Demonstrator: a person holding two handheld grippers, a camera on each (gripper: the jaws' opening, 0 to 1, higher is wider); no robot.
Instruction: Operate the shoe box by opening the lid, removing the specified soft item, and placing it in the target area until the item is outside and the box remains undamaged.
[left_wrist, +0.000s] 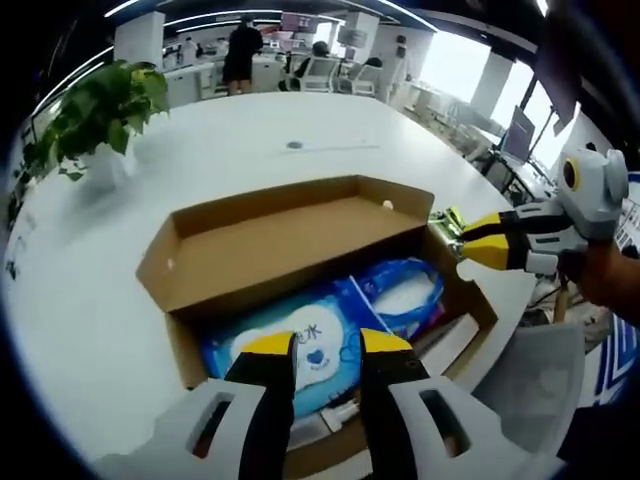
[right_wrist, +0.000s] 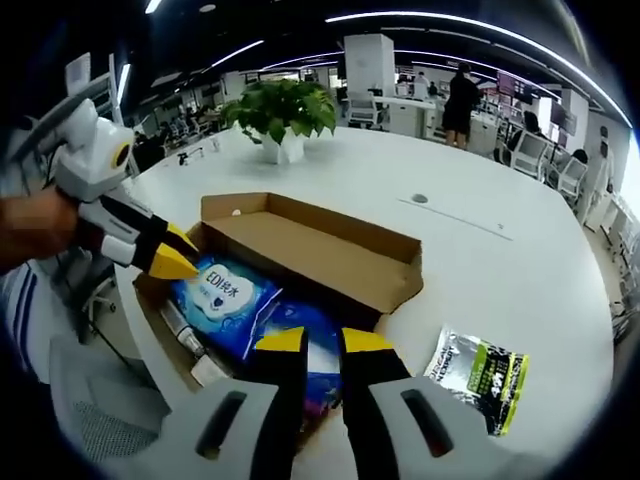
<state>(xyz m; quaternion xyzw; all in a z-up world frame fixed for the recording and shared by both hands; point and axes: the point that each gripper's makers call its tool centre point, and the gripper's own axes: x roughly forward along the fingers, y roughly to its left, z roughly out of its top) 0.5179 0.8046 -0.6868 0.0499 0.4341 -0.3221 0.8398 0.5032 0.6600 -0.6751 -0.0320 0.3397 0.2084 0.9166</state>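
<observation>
The cardboard shoe box (left_wrist: 290, 240) (right_wrist: 320, 250) lies on the white table with its lid folded back flat. Inside are a blue wipes pack with a white label (left_wrist: 310, 335) (right_wrist: 220, 290) and a second blue soft pack (left_wrist: 400, 290) (right_wrist: 300, 318). My left gripper (left_wrist: 327, 343) (right_wrist: 190, 255) hovers over the labelled pack, open, with nothing held. My right gripper (right_wrist: 323, 340) (left_wrist: 462, 248) is at the box's opposite end over the second pack, its jaws a narrow gap apart and empty.
A green and black packet (right_wrist: 480, 375) (left_wrist: 447, 215) lies on the table beside the box. A potted plant (left_wrist: 100, 110) (right_wrist: 280, 110) stands farther back. A grey chair (left_wrist: 530, 390) (right_wrist: 100, 400) sits at the table edge. A white stick-like item (right_wrist: 185, 335) lies along the box wall.
</observation>
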